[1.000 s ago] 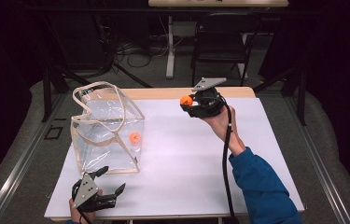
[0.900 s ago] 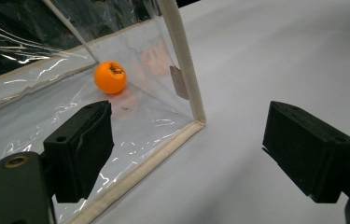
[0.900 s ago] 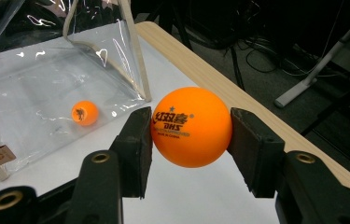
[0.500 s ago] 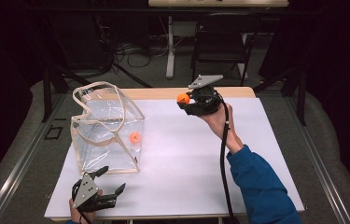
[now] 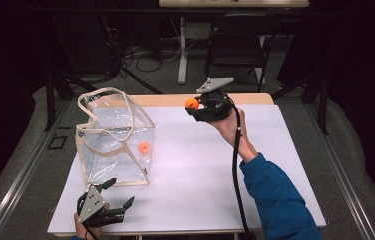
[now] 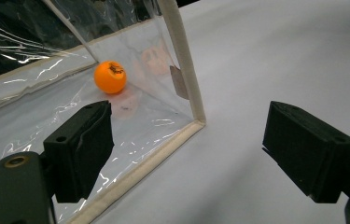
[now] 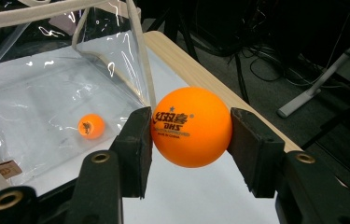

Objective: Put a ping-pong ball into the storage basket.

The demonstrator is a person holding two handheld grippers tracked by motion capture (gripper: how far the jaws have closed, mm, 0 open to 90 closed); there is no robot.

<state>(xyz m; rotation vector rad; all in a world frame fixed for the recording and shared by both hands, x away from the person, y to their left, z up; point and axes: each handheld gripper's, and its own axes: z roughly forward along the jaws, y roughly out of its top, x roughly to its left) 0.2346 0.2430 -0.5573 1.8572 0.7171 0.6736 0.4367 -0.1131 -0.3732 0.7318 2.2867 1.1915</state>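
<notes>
The right gripper (image 5: 195, 106) is clenched on a small orange plastic table-tennis ball (image 7: 192, 127), held above the far edge of the white table (image 5: 275, 165), well apart from the clear plastic bag with beige trim (image 5: 115, 137). The ball looks very light, hollow and smooth, likely to squirt out unless pinched across its widest part, as the 2 jaws do now. A second orange ball (image 6: 110, 77) lies inside the bag. The left gripper (image 5: 117, 202) rests released just beside the bag's near corner.
</notes>
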